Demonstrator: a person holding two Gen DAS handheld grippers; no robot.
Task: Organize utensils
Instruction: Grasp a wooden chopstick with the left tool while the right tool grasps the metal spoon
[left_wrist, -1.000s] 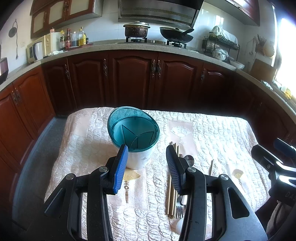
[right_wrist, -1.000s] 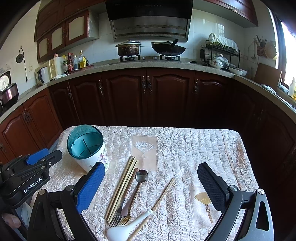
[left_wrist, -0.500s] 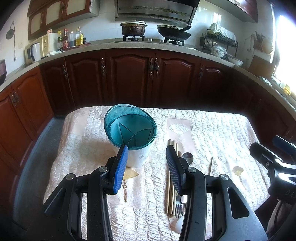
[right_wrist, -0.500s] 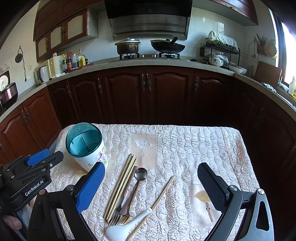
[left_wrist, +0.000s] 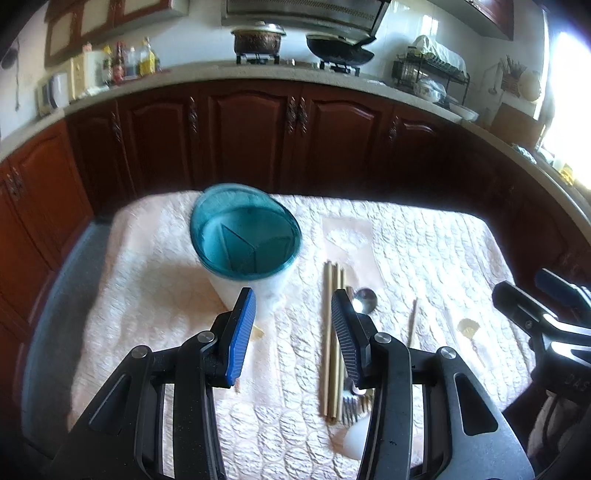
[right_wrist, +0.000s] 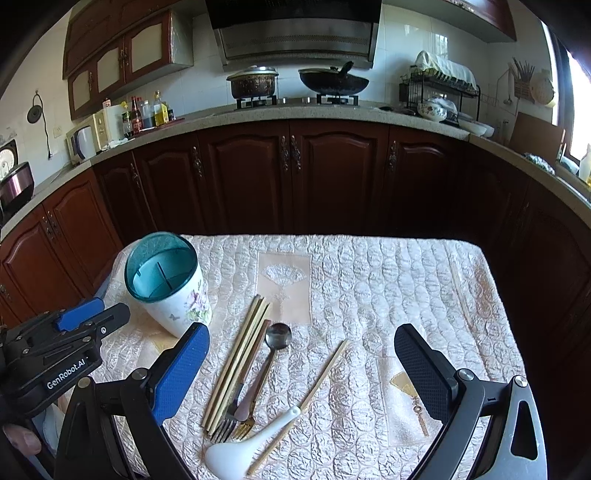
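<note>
The L gripper (left_wrist: 293, 325) is seen held above the quilted tablecloth (left_wrist: 424, 251) w/ its fingers parted and nothing between them; in the R wrist view it (right_wrist: 92, 314) shows at the far left edge. The utensil holder (left_wrist: 245, 236), teal-rimmed w/ inner dividers and a white floral body, is seen upright just ahead of the L gripper's left finger; its outline is blurred here. In the R wrist view the holder (right_wrist: 166, 280) is found ahead-left of the R gripper (right_wrist: 301, 360), whose fingers are spread wide, empty. Between those fingers, a bundle of chopsticks (right_wrist: 238, 360) is laid lengthwise, touching a dark fork (right_wrist: 231, 415); beside it a metal spoon (right_wrist: 275, 341) is laid over a gold fork (right_wrist: 245, 428). Further right, one lone chopstick (right_wrist: 325, 373) is laid diagonally, w/ a white ceramic soup spoon (right_wrist: 240, 450) lying against its near end. All utensils are seen outside the holder.
</note>
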